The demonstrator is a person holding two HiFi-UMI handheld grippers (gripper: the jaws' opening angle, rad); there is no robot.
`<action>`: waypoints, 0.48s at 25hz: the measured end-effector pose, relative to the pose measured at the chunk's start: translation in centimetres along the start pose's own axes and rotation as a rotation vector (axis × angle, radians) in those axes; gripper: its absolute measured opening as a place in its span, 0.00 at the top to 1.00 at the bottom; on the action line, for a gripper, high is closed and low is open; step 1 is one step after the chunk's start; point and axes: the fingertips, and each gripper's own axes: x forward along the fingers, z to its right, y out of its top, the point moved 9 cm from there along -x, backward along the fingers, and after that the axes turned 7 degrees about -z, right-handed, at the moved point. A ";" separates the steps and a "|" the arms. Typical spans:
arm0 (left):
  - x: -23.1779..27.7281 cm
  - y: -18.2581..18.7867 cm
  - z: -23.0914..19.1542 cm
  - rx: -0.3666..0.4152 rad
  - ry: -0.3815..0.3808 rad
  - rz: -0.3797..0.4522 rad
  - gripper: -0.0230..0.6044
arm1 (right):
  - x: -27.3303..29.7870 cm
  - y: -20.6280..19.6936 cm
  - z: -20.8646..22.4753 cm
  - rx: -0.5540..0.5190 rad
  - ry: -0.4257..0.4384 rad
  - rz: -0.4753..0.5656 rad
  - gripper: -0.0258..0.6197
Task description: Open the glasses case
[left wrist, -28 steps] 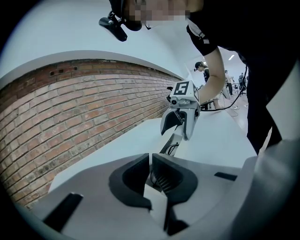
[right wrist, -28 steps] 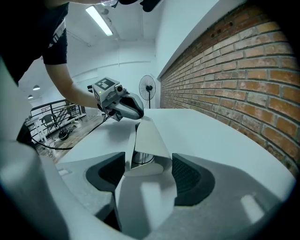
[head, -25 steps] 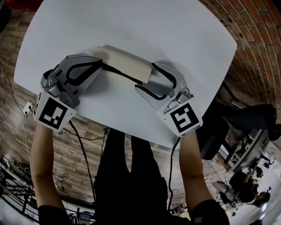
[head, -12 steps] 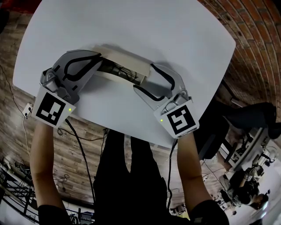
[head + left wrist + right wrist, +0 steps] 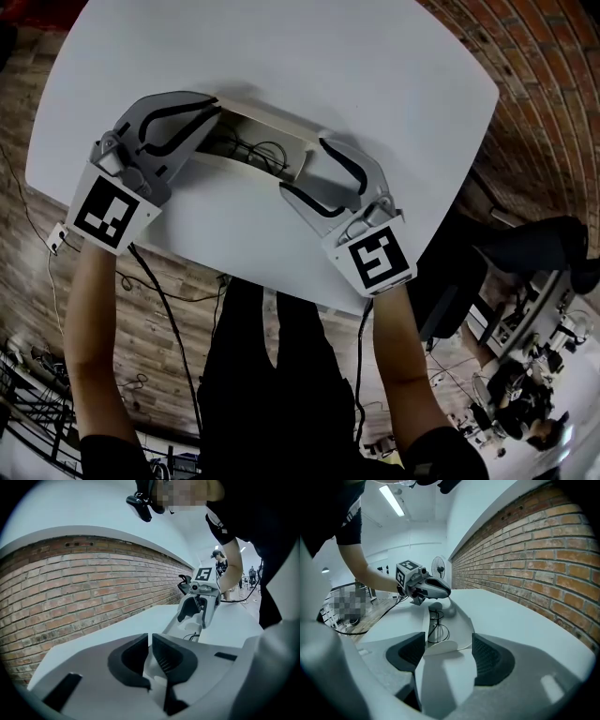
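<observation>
A white glasses case (image 5: 277,133) lies open on the white table (image 5: 281,56), with dark-rimmed glasses (image 5: 255,150) showing inside. My left gripper (image 5: 217,116) is shut on the raised lid's left end; in the left gripper view (image 5: 150,641) only a thin white edge sits between the nearly closed jaws. My right gripper (image 5: 305,167) grips the case's right end. In the right gripper view (image 5: 447,651) the case base (image 5: 439,647) fills the space between the pads, the lid (image 5: 460,620) curves up on the right, and the glasses (image 5: 436,629) lie in the trough.
The table's near edge (image 5: 234,267) is just behind both grippers, with the person's legs and floor cables (image 5: 173,319) below it. A brick wall (image 5: 544,84) runs along the table's right side. People stand far off in the room (image 5: 525,412).
The lid has swung up and away from the base, and the glasses inside have come into view. My left gripper moved farther up the table with the lid; the right one stayed.
</observation>
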 end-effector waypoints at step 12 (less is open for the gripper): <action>1.4 0.1 -1.2 -0.037 0.009 0.062 0.93 | 0.0 -0.3 0.0 0.020 0.002 0.011 0.48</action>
